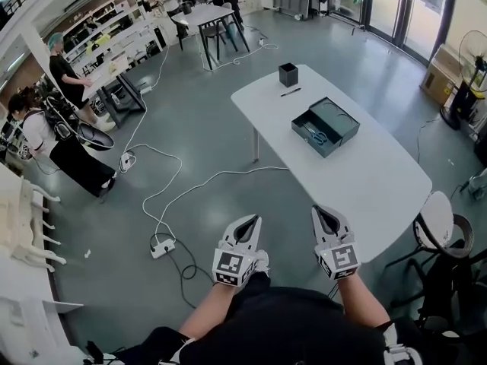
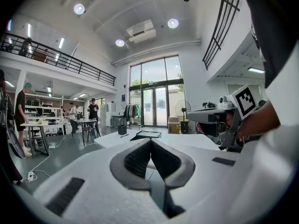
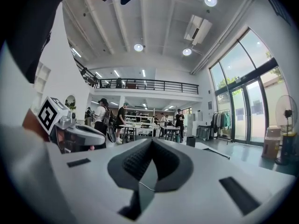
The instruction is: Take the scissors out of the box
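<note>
A dark green box (image 1: 326, 125) lies open on the white table (image 1: 365, 181), its lid tucked under or beside it. Blue-handled scissors (image 1: 316, 135) rest inside the box. My left gripper (image 1: 249, 220) hovers over the floor short of the table's near edge, jaws shut and holding nothing. My right gripper (image 1: 323, 211) is beside it at the table's near end, also shut and holding nothing. Both are well short of the box. In the left gripper view the box (image 2: 148, 135) shows far ahead on the table, and the right gripper (image 2: 198, 115) is at the right.
A black pen cup (image 1: 288, 74) and a pen (image 1: 291, 92) sit at the table's far end. A white stool (image 1: 437, 217) stands at the right. Cables and a power strip (image 1: 162, 247) lie on the floor to the left. People stand at benches far left.
</note>
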Action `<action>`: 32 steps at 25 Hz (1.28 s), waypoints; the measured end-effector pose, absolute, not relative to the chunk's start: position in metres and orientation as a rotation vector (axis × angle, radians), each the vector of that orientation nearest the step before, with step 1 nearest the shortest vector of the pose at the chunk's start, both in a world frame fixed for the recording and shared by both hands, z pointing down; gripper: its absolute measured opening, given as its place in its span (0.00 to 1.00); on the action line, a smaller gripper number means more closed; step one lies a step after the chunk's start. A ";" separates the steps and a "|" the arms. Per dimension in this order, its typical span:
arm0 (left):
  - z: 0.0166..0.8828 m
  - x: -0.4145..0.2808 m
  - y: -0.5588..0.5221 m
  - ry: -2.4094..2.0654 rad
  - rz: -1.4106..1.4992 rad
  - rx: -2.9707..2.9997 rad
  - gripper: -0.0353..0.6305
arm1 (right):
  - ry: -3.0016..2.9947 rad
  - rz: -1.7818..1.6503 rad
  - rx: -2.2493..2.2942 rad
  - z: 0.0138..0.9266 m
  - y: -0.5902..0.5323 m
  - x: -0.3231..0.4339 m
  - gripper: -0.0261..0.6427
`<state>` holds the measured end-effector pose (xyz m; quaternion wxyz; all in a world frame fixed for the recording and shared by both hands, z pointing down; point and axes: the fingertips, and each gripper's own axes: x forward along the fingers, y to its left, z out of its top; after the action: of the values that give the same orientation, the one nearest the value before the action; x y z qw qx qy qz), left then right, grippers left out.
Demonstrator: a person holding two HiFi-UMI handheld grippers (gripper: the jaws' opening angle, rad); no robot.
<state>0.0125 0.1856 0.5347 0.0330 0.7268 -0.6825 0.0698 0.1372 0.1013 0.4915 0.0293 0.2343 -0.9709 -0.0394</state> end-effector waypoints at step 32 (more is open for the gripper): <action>0.551 -0.204 0.034 -1.950 0.222 2.320 0.07 | -2.848 -0.098 0.942 0.506 -0.055 -0.053 0.05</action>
<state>-0.2044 0.0335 0.5509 0.0513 0.7625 -0.6408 0.0729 -0.0530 -0.0549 0.5059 0.0700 0.3132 -0.9465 -0.0325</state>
